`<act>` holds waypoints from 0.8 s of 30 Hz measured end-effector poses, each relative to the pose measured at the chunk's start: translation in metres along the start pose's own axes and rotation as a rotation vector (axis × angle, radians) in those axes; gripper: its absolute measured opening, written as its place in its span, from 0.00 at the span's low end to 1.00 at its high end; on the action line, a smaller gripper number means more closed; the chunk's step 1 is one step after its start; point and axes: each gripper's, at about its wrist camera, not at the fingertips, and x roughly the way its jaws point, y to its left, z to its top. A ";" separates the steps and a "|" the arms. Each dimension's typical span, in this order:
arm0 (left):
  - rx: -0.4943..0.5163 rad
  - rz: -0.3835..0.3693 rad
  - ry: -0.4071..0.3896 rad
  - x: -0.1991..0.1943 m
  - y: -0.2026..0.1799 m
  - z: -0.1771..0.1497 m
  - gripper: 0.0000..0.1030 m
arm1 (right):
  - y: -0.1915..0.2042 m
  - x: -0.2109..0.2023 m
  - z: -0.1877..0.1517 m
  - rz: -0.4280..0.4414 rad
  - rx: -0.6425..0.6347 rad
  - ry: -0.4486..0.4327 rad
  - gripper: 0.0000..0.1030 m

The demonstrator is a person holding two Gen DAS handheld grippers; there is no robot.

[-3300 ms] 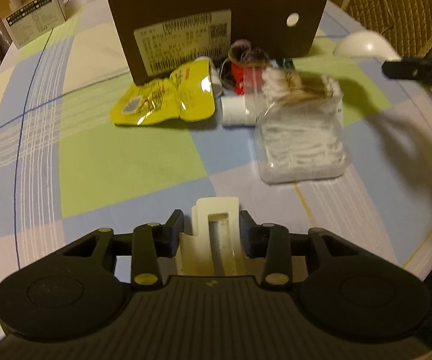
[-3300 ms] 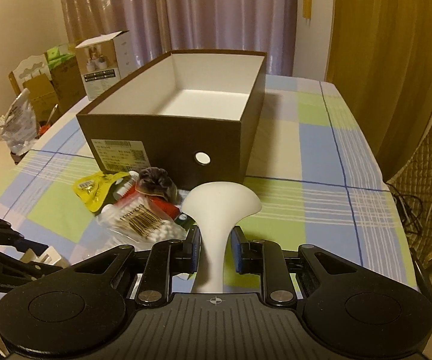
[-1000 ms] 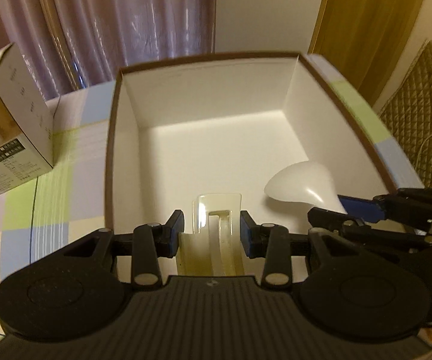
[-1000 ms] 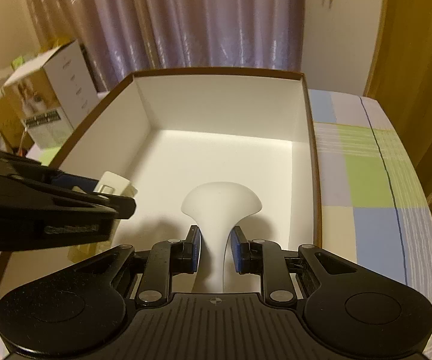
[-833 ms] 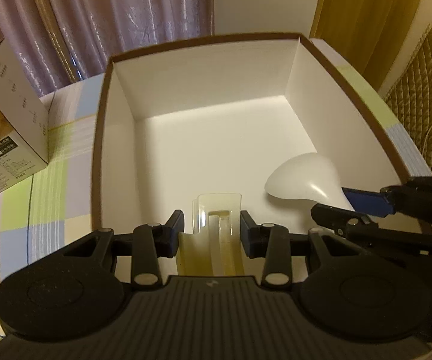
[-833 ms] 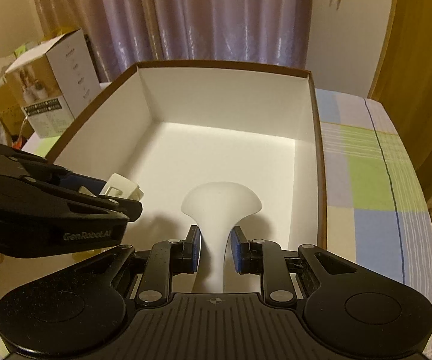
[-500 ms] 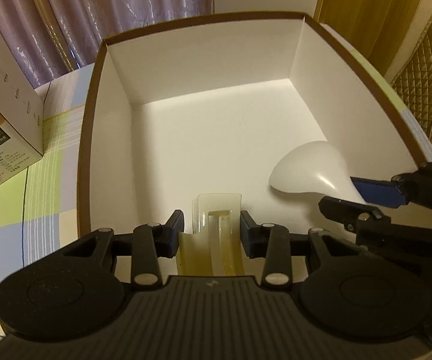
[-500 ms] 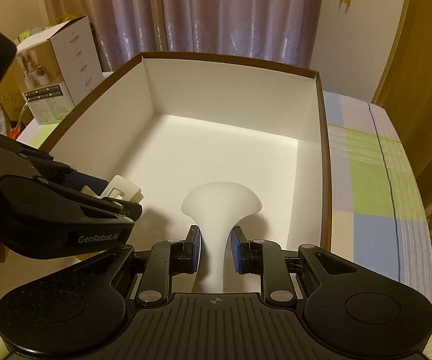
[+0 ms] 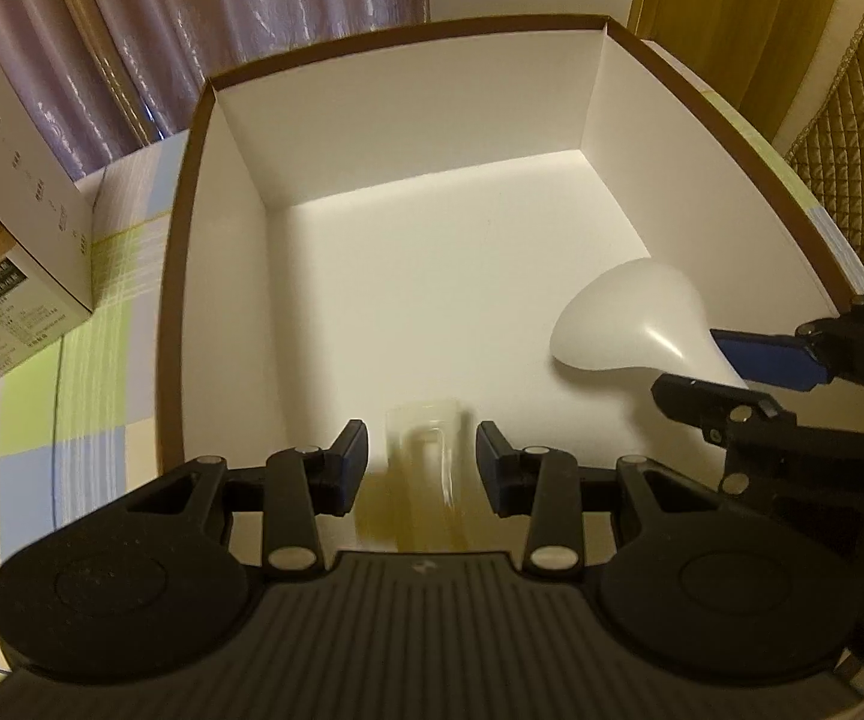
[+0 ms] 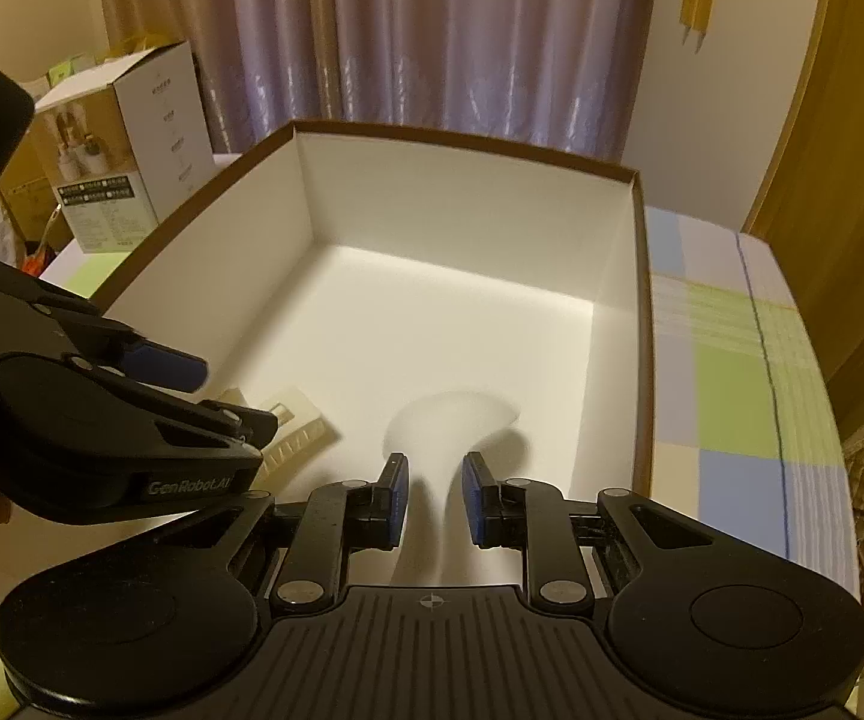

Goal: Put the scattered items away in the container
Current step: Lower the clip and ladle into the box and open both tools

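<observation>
Both grippers hang over the open brown box with white inside. My left gripper is open; a blurred pale clear plastic piece shows between its spread fingers, free of them, and shows below it in the right wrist view. My right gripper is open; the white flared scoop-like object is blurred between its fingers, out of their grip. It also shows in the left wrist view.
A white product carton stands left of the box on the checked tablecloth. Curtains hang behind. A quilted chair is at the right.
Both grippers have opened over the box. The clear plastic piece and the white object have left the fingers and are blurred in motion, dropping into the box.
</observation>
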 end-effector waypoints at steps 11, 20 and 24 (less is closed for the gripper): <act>-0.003 0.037 -0.065 -0.025 0.005 -0.003 0.54 | -0.003 -0.023 -0.009 0.040 0.000 -0.064 0.73; -0.015 0.058 -0.081 -0.042 0.010 -0.014 0.63 | 0.003 -0.038 -0.019 0.067 0.023 -0.013 0.73; -0.005 0.065 -0.087 -0.054 0.006 -0.019 0.69 | 0.006 -0.046 -0.022 0.076 0.032 0.003 0.84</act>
